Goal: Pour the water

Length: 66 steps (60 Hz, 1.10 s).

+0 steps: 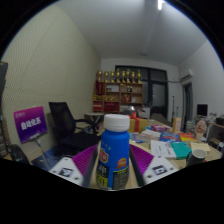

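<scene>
Gripping smooth cylindrical plastic bottle [115, 152], fingers [88, 160] pressed either side

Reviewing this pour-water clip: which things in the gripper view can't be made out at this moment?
- Bottle: its base is cut off below the fingers; label text too small to read.
- Grip: the bottle stands between the pads; actual contact is not discernible.
- Receiving cup or glass: none identifiable; the clutter on the table is too small to tell apart.
- Water level: hidden by the label.
- Shelf contents: too small.
</scene>
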Available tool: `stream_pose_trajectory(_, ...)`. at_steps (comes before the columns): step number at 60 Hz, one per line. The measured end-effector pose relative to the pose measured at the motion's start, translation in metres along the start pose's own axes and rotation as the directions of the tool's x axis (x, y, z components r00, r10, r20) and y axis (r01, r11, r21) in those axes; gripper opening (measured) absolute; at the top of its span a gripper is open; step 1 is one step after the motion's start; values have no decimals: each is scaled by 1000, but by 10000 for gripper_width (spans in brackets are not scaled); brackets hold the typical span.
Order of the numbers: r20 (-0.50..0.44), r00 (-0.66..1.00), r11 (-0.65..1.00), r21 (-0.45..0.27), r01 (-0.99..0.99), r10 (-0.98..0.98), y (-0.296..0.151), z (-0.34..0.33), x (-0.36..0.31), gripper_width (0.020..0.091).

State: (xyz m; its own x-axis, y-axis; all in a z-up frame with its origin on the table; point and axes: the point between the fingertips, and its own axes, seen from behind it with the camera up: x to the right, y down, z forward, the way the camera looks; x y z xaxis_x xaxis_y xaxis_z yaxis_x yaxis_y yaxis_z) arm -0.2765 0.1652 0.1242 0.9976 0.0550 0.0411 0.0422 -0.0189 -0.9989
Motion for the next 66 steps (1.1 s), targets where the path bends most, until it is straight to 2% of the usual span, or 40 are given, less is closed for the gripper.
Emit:
stream_pose_trajectory(2,-34,999,1000,0,4,-4,1,4,4,529)
stream_pose_trajectory(8,-109,994,999,39,-23,27,0,6,17,484)
stream_pose_trajectory(16,-111,994,998,63,-12,19,-1,6,28,406)
stream_pose_trajectory(20,-80,997,999,47,-14,17,2,5,23,393)
stream_pose_trajectory(22,-52,998,999,32,-18,20,3,4,20,357)
stream_pose_trajectory(28,43,997,998,-23,-63,64,-2,-4,1,356)
stream_pose_trajectory(37,166,919,930,36,-367,357,-72,-40,25,356)
stream_pose_trajectory(41,218,803,818,35,-574,555,-101,-58,50,356)
stream_pose_trajectory(45,239,625,644,1,-765,743,-116,-65,75,355)
stream_pose_trajectory(50,229,385,414,-93,-906,894,-94,-58,111,356)
stream_pose_trajectory(56,152,91,120,-193,-974,984,-72,-59,133,356)
stream_pose_trajectory(66,76,-200,-177,-236,-956,977,-41,-57,168,353)
